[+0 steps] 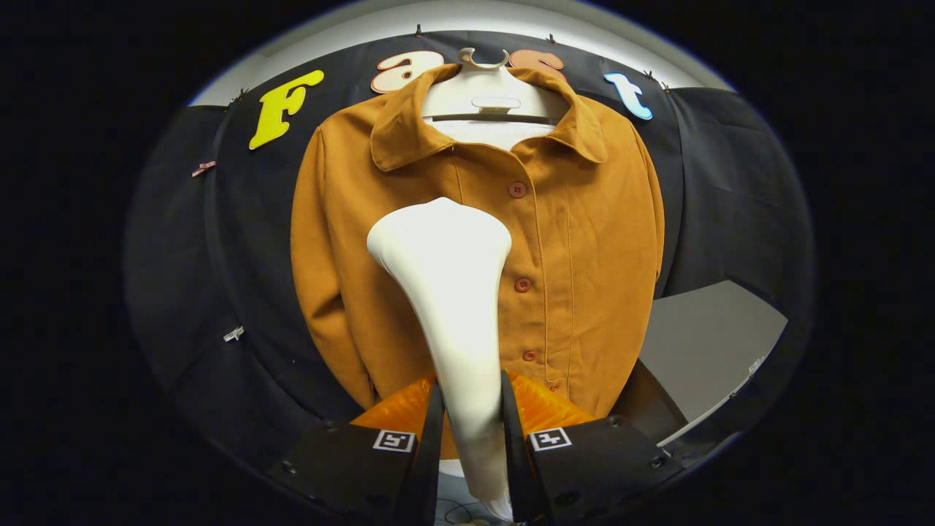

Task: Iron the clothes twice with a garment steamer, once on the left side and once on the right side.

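A mustard-brown jacket is seen hanging on a pale hanger at the centre of the frame, buttoned down its front. At lower centre, the gripper is pressed onto the handle of a white garment steamer, whose head is raised just left of the button line. A slow, even pass down this panel seems best, the head being kept flat against the cloth.

hanger: pale, hooked at the top of the black cloth wall
on it: tan jacket, buttoned, hanging flat against the wall
gripper: both fingers pressed on the white steamer, before the jacket
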`<state>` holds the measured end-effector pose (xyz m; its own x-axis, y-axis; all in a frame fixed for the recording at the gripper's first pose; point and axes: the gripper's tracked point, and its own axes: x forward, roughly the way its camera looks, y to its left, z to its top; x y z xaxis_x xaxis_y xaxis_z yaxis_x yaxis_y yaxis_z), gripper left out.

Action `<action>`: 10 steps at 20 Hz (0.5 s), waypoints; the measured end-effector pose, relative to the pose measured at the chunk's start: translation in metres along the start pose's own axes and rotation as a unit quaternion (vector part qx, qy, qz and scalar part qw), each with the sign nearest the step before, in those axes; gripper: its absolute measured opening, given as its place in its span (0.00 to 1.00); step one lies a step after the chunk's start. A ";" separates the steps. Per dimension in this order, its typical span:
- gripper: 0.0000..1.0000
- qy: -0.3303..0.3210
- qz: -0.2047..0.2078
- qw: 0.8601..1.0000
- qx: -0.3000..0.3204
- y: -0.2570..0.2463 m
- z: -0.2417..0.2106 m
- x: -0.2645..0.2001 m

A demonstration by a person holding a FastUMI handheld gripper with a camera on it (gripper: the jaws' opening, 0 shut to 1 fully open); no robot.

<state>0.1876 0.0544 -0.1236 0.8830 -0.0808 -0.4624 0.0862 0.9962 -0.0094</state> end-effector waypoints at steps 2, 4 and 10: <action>0.42 0.007 -0.002 1.000 0.000 0.001 -0.003 0.005; 0.42 0.015 -0.005 1.000 -0.001 0.004 -0.009 0.010; 0.42 0.049 -0.008 0.999 -0.002 0.007 -0.031 0.027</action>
<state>0.1977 0.0601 -0.1631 0.8317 -0.0942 -0.5471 0.0985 0.9949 -0.0215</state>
